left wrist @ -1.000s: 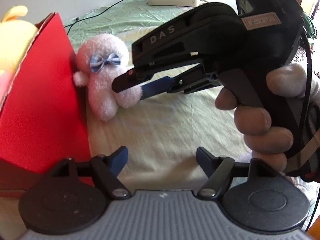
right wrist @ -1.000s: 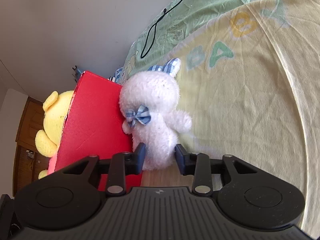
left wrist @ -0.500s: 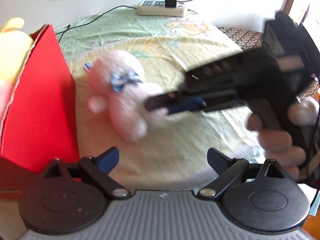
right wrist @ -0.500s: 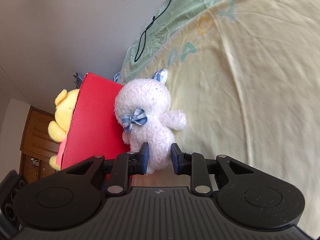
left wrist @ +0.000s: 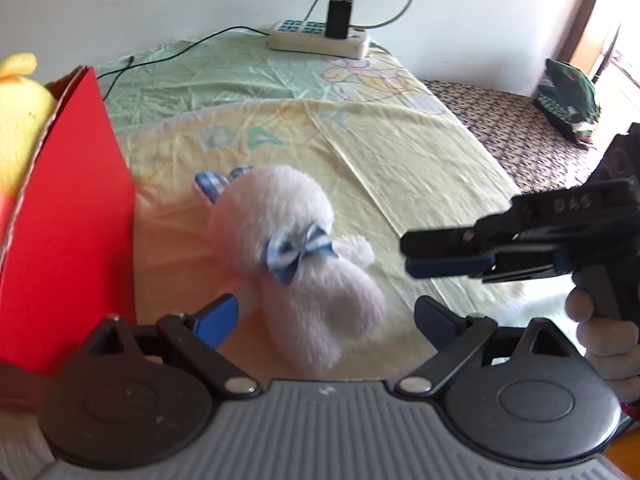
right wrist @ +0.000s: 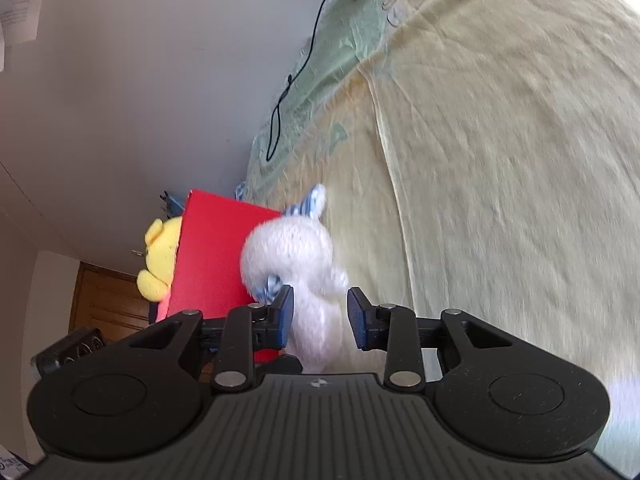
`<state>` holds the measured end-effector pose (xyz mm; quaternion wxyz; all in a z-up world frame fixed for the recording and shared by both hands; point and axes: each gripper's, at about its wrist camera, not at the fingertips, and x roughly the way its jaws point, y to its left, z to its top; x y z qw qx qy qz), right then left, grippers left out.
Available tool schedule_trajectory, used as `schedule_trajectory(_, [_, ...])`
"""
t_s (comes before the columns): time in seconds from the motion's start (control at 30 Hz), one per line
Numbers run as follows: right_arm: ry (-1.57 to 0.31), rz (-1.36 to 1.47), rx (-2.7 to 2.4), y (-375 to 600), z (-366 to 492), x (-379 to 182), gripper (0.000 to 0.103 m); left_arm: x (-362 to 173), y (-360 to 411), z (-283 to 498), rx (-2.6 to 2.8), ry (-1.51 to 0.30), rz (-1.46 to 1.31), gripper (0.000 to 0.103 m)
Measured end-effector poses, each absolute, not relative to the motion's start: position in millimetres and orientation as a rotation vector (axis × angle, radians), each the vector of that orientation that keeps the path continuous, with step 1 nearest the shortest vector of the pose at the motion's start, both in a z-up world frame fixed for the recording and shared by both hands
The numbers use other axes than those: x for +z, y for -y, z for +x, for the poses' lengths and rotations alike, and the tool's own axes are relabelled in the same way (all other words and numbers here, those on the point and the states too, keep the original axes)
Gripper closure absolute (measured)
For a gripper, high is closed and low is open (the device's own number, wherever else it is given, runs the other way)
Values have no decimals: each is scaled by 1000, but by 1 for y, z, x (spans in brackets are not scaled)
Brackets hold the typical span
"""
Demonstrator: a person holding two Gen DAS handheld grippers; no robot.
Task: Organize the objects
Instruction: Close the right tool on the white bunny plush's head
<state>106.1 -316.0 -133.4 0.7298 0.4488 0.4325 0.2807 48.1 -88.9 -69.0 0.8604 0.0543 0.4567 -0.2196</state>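
Observation:
A white plush bunny (left wrist: 296, 264) with a blue bow lies blurred on the yellow sheet, right of the red box (left wrist: 68, 220). My left gripper (left wrist: 326, 320) is open, and the bunny's lower body sits between its fingers without being pinched. My right gripper (left wrist: 408, 254) hovers to the bunny's right, clear of it. In the right wrist view the right gripper (right wrist: 320, 316) has its jaws apart, with the bunny (right wrist: 296, 264) just beyond them and the red box (right wrist: 212, 264) behind. A yellow plush (left wrist: 20, 120) sits in the box.
A power strip (left wrist: 320, 40) with a plugged charger and a black cable (right wrist: 296, 76) lie at the far edge by the wall. A dark patterned surface (left wrist: 500, 120) with a green bundle (left wrist: 568, 100) lies to the right. A hand (left wrist: 600, 324) holds the right gripper.
The right gripper pulled the bunny away from the red box, let go and drew back to the right. The bunny now lies nearer, between the left gripper's fingers.

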Motion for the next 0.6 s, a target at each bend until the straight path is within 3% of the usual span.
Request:
schedule_trajectory(0.27, [-987, 988, 748, 290, 150, -147, 57, -85, 87, 78, -394, -1037, 17, 13])
schedule_trajectory(0.6, [-1034, 957, 850, 266, 165, -152, 56, -92, 82, 98, -351, -1077, -43, 20])
